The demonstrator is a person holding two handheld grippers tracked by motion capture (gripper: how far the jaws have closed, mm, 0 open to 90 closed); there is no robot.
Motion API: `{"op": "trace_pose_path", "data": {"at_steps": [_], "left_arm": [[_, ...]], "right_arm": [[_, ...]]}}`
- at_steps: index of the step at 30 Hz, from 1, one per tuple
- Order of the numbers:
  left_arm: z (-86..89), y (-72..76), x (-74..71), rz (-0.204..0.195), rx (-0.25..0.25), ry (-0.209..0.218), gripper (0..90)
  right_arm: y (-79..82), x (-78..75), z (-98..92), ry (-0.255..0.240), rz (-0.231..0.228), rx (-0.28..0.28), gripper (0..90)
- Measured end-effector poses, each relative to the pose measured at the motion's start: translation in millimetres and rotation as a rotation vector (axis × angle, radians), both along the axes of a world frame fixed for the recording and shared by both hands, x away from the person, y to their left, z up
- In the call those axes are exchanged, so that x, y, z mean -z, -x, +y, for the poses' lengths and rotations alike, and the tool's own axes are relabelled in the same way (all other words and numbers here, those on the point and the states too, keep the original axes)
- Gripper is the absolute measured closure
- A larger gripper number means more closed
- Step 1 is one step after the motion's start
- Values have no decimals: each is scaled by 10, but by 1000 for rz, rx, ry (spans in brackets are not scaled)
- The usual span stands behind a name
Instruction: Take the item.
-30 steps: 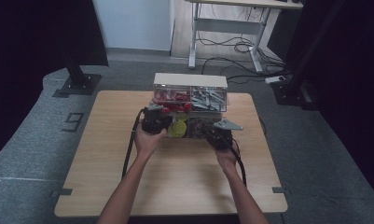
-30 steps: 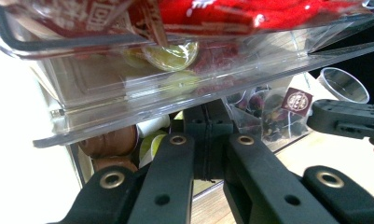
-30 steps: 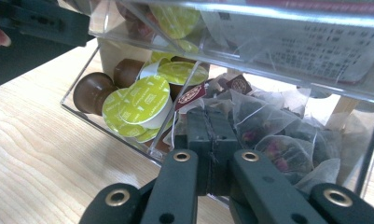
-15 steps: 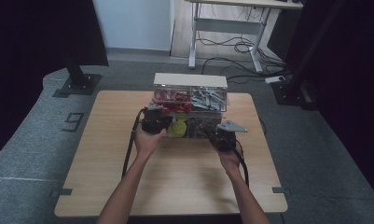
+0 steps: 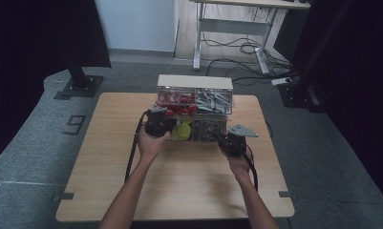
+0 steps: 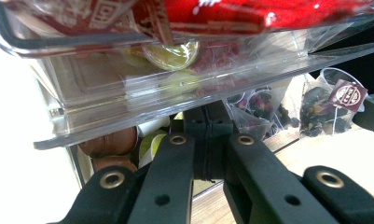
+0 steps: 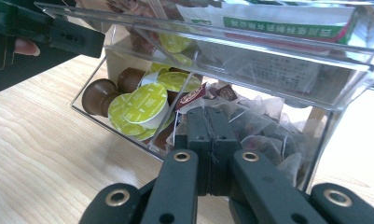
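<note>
- A clear plastic organiser (image 5: 195,107) with two tiers of drawers stands at the upper middle of the high view, on the far half of the wooden tabletop (image 5: 179,176).
- Its upper tier holds red packets (image 5: 172,99) on the left and grey-white sachets (image 5: 213,100) on the right.
- The left hand-held gripper (image 5: 159,125) sits at the organiser's lower left front, gripped by the person's left hand (image 5: 150,143). In the left gripper view its jaws are pressed together at mid-frame, just under the edge of a clear drawer (image 6: 184,93); nothing can be seen between them.
- The right hand-held gripper (image 5: 232,140) is at the organiser's lower right front, with its grey plate on top. In the right gripper view its jaws are likewise closed against each other at centre frame, in front of the lower drawer (image 7: 212,116), with nothing visibly pinched.
- That lower drawer is tilted open; at left of the right gripper view it holds coffee capsules with yellow-green lids (image 7: 142,105) and brown capsules (image 7: 98,95).
- Mesh tea bags (image 7: 264,135) with small dark-red tags fill the compartment to the right of the capsules.
- A fingertip (image 7: 24,46) shows at the upper left of the right gripper view beside the other gripper's black body.
</note>
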State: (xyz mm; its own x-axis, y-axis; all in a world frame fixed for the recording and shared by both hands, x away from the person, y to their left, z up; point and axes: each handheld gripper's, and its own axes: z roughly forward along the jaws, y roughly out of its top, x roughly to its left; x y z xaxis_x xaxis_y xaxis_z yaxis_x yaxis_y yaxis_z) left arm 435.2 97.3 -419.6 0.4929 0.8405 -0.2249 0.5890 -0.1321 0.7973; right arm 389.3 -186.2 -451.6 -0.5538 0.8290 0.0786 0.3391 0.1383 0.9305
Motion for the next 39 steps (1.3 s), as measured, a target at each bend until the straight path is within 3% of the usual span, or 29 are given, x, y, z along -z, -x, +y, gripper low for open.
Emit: {"op": "trace_pose_path", "data": {"at_steps": [22, 39], "left_arm": [[-13, -11, 1, 6, -4, -1, 900], [-26, -10, 11, 2, -17, -19, 900]], "right_arm": [[37, -89, -226, -2, -16, 39, 894], [46, -107, -524, 4, -5, 101, 894]]}}
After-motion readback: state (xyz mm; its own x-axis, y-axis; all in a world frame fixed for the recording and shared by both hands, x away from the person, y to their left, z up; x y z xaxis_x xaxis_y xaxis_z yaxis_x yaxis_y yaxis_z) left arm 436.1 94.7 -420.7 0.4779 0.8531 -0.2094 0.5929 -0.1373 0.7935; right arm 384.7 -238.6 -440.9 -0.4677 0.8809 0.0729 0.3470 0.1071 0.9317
